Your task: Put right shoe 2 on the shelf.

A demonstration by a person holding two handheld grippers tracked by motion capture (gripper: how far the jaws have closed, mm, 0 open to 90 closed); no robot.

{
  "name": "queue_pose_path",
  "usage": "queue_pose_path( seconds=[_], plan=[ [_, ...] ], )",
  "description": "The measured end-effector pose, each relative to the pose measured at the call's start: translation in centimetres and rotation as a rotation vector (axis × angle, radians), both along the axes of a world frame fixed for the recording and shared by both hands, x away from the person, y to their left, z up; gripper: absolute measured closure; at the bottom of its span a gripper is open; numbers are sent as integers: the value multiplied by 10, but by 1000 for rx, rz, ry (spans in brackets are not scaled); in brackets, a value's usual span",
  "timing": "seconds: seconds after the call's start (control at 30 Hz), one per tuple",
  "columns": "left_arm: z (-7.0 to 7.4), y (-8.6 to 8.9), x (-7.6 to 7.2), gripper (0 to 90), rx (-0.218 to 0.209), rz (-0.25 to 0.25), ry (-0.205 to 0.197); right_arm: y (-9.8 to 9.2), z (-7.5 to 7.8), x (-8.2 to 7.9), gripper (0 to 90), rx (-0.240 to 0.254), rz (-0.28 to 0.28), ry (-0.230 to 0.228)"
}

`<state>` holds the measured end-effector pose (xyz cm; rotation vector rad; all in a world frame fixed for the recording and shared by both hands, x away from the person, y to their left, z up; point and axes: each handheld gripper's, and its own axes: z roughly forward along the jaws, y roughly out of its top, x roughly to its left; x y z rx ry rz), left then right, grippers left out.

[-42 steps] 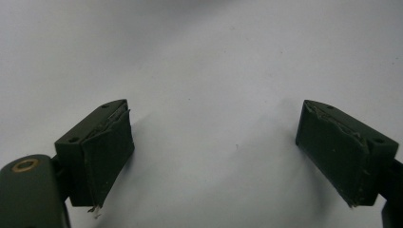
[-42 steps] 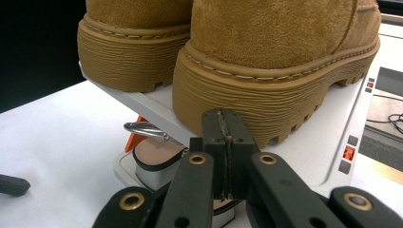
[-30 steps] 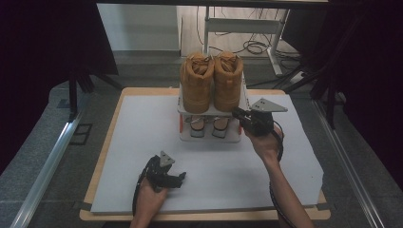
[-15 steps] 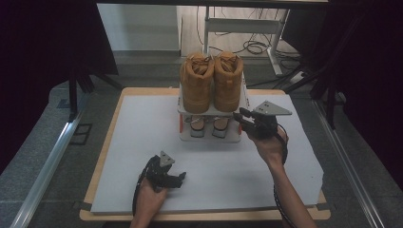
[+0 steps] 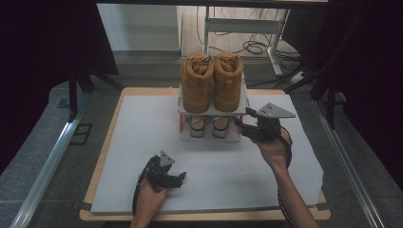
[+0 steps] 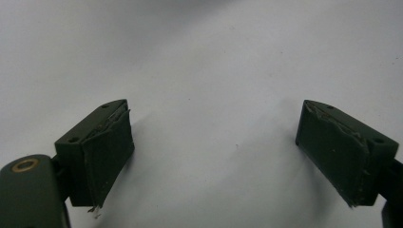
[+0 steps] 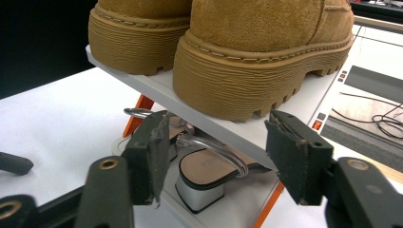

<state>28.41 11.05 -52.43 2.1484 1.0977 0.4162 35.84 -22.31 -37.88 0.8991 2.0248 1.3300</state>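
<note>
R hand, arm stretched fwd, holds the right gripper level at the shoe rack, jaws just opening and released w/ a clear-strap sandal on the lower shelf between them, while the left gripper rests open-jawed on the white table, wrist low.

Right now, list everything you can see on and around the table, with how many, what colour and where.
boots: two, tan suede, side by side on the rack's top shelf.
sandals: two, clear straps and silver block heels, on the rack's lower shelf.
shoe rack: one, white shelves with orange legs, at the table's far middle.
table: one, white top with a wooden edge.
cables: several, dark, on the floor behind the table.
left gripper: black, open over bare tabletop, near edge.
right gripper: black, its jaws have just been opening, nothing pressed between them, at the rack's right side.
</note>
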Motion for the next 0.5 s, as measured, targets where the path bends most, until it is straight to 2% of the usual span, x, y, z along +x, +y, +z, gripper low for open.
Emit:
queue_pose_path(
  seconds=[0.33, 0.5],
  plan=[
    [0, 0, 0, 118, 0, 0, 0, -8, 2, -6, 265, 12, -2, 26],
    [0, 0, 0, 118, -1, 0, 0, -12, 2, -9, 228, 17, 2, 30]
  ],
)
